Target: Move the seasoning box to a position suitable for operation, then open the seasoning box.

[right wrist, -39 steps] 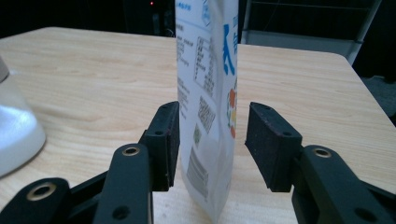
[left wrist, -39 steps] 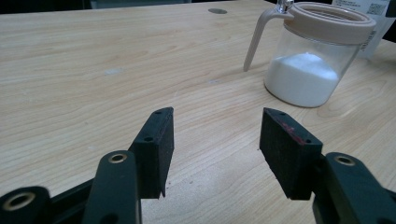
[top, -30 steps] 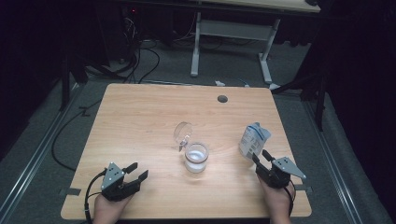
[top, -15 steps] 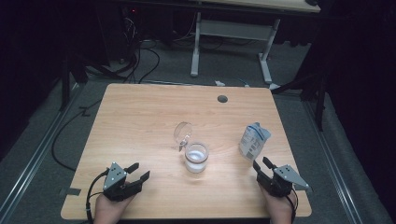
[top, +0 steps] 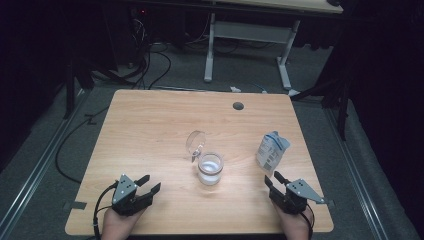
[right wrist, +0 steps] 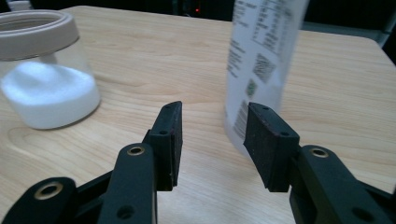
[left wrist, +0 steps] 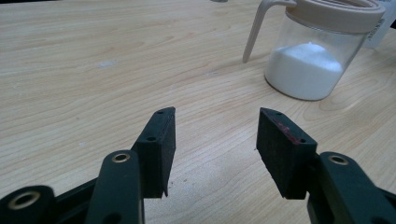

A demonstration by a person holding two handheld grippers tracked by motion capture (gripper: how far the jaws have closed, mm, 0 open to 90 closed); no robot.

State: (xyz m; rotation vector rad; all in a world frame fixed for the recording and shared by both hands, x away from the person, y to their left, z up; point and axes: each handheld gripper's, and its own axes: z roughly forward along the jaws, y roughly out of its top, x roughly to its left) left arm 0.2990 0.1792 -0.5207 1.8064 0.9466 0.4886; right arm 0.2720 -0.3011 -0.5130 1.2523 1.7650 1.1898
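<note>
A clear jar point(top: 210, 169) holding white powder stands mid-table, its hinged lid point(top: 196, 141) flipped open behind it. To its right a white and blue pouch point(top: 271, 151) stands upright by itself. My right gripper point(top: 272, 179) lies just in front of the pouch, apart from it. In the right gripper view the pouch point(right wrist: 261, 60) rises beyond the gripper point(right wrist: 215, 112), and the jar point(right wrist: 46, 79) sits to the left. My left gripper point(top: 149, 183) rests at the near left, with the jar point(left wrist: 317, 51) far beyond its open jaws point(left wrist: 215, 116). Both grippers' jaws have just been closing a little, with nothing between them.
The wooden table point(top: 150, 120) has a round cable hole point(top: 238, 106) near its far edge. Behind the table, another desk's white legs point(top: 210, 55) and cables point(top: 150, 65) sit on the grey floor. Dark drapes surround the area.
My right gripper has drawn back from the pouch toward the near edge of the table. The pouch, the jar and my left gripper have stayed in place.
</note>
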